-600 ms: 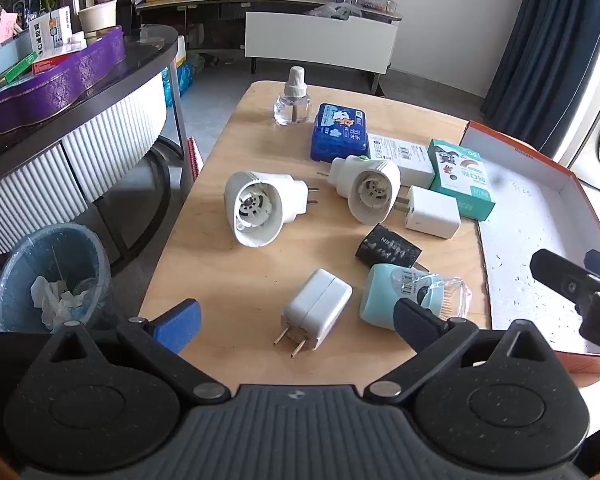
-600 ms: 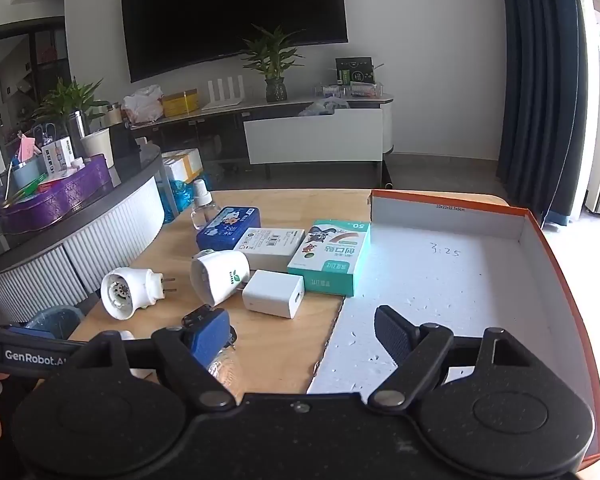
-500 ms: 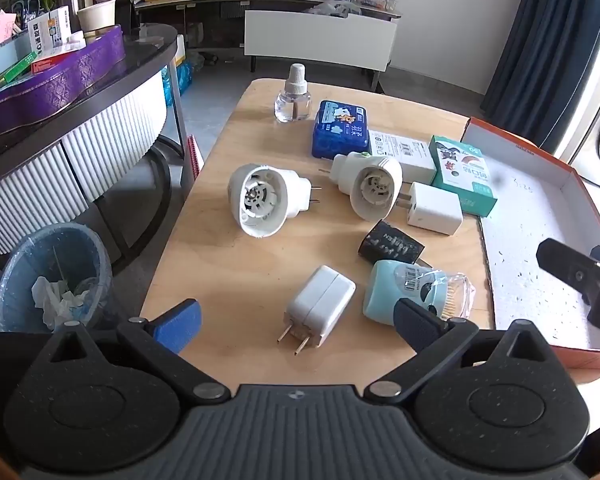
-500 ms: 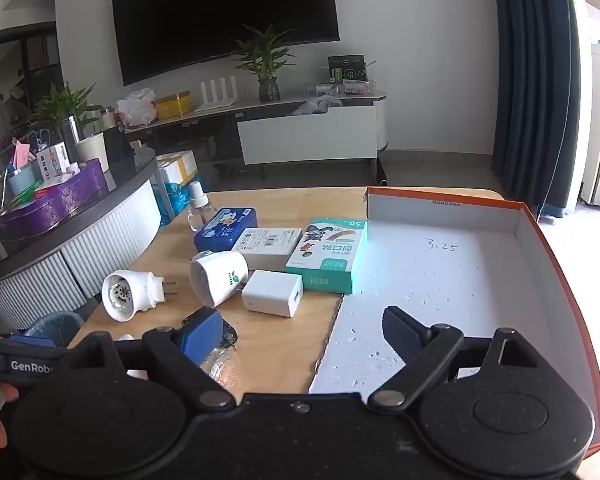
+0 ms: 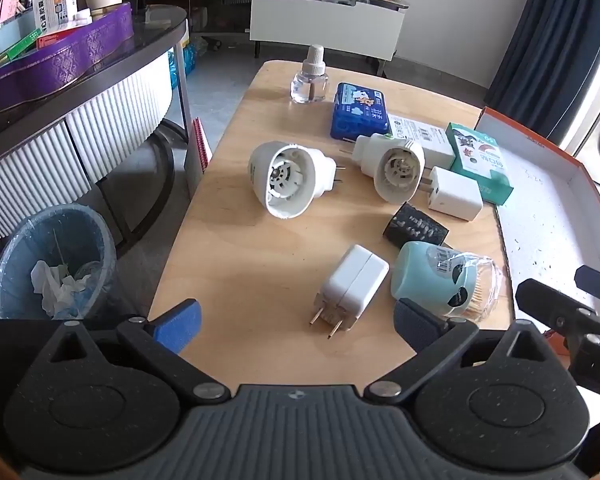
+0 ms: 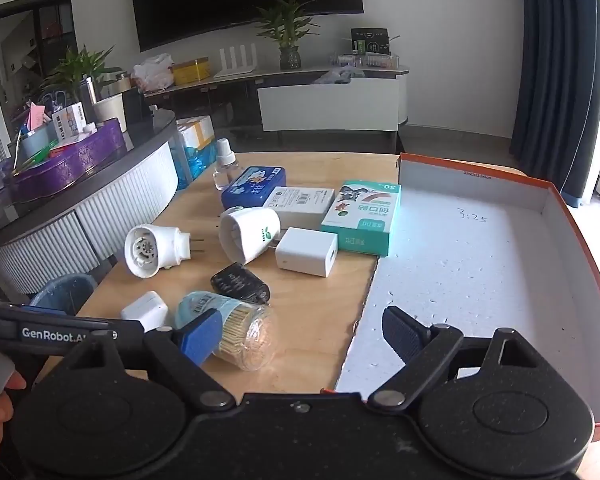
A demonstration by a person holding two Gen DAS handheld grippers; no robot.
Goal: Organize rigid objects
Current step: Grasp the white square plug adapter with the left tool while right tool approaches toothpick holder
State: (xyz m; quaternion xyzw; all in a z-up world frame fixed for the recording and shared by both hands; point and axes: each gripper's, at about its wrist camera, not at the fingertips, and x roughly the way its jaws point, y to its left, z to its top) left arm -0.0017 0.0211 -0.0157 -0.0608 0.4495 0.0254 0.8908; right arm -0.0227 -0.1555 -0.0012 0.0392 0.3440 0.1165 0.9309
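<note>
Small rigid objects lie on a wooden table (image 5: 236,264). A white plug charger (image 5: 350,284) lies just ahead of my open, empty left gripper (image 5: 296,326), with a teal toothpick jar (image 5: 440,276) by the right finger. Farther off are a black adapter (image 5: 414,230), a white cube charger (image 5: 454,198), two white plug-in heaters (image 5: 286,178) (image 5: 396,166), a clear bottle (image 5: 310,78), a blue tin (image 5: 358,110), a white box (image 5: 420,138) and a green box (image 5: 480,160). My right gripper (image 6: 300,336) is open and empty over the table's front edge, beside the toothpick jar (image 6: 232,326).
An orange-rimmed box lid with a white inside (image 6: 480,248) lies on the right of the table. A blue waste bin (image 5: 52,264) stands on the floor at the left, below a dark round counter (image 5: 60,92) with a purple tin.
Both grippers have moved a little forward and lower toward the table. The objects have not moved.
</note>
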